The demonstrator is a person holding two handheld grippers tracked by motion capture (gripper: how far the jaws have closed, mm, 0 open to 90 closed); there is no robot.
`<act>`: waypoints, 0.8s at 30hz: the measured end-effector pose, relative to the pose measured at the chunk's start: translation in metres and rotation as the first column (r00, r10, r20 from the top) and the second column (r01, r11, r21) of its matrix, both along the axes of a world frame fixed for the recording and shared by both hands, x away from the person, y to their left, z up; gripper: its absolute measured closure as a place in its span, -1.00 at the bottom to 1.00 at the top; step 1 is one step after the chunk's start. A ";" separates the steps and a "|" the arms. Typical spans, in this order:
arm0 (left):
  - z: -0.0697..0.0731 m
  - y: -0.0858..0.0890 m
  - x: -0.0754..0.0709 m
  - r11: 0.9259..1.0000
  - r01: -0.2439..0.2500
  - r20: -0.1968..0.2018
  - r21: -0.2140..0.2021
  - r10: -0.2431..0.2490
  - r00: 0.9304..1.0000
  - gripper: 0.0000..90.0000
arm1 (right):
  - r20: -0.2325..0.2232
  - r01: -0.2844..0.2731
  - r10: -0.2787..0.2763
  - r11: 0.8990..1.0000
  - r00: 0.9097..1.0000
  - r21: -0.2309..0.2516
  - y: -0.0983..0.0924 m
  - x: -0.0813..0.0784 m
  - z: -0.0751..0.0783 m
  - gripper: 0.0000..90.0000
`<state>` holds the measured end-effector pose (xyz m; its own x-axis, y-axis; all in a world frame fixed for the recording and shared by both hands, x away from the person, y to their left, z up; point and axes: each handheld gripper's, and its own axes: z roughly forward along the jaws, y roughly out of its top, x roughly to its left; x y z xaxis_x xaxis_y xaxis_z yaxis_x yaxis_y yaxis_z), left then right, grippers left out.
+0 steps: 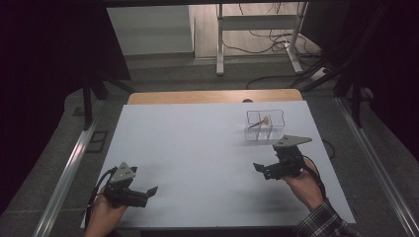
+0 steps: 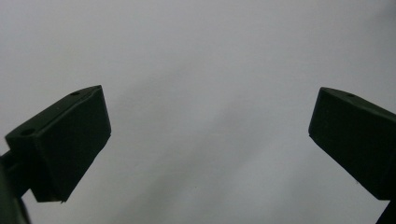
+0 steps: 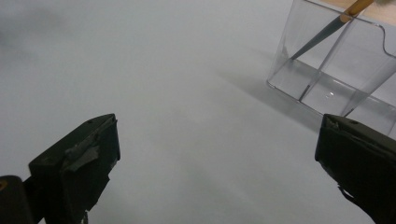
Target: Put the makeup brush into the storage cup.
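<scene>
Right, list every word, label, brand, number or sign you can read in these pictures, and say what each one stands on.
None: no readable text anywhere.
Clear plastic divided box holding a thin wooden-handled brush: no label.
White table sheet: blank.
Black two-jaw left gripper and right gripper, with grey three-cornered plates: no marking legible.

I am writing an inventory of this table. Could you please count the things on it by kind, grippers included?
Clear plastic box with compartments: 1
Brush with a wooden handle, leaning inside the box: 1
Black two-jaw grippers, left gripper and right gripper, both open: 2
Total: 4
</scene>
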<state>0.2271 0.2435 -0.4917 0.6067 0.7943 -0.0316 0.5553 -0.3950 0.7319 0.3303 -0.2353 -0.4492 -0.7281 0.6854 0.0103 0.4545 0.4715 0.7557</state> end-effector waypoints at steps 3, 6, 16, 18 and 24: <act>0.000 0.000 0.000 1.000 -0.002 0.000 0.001 0.002 1.000 -1.00 | -0.007 0.000 0.000 1.000 1.000 -0.003 -0.001 -0.002 -0.001 -1.00; 0.000 0.000 0.000 1.000 -0.002 -0.001 0.002 0.002 1.000 -1.00 | -0.006 0.000 0.000 1.000 1.000 -0.010 -0.002 -0.006 -0.002 -1.00; -0.001 0.000 0.000 1.000 -0.001 -0.005 0.009 0.001 1.000 -1.00 | -0.003 -0.003 0.003 1.000 1.000 -0.031 -0.007 -0.018 -0.003 -1.00; -0.001 0.000 0.000 1.000 -0.001 -0.005 0.010 0.001 1.000 -1.00 | -0.002 0.000 0.000 0.999 1.000 -0.032 -0.008 -0.020 -0.003 -1.00; -0.001 0.000 0.000 1.000 -0.001 -0.005 0.010 0.001 1.000 -1.00 | -0.005 0.005 -0.005 0.999 1.000 -0.037 -0.012 -0.025 -0.004 -1.00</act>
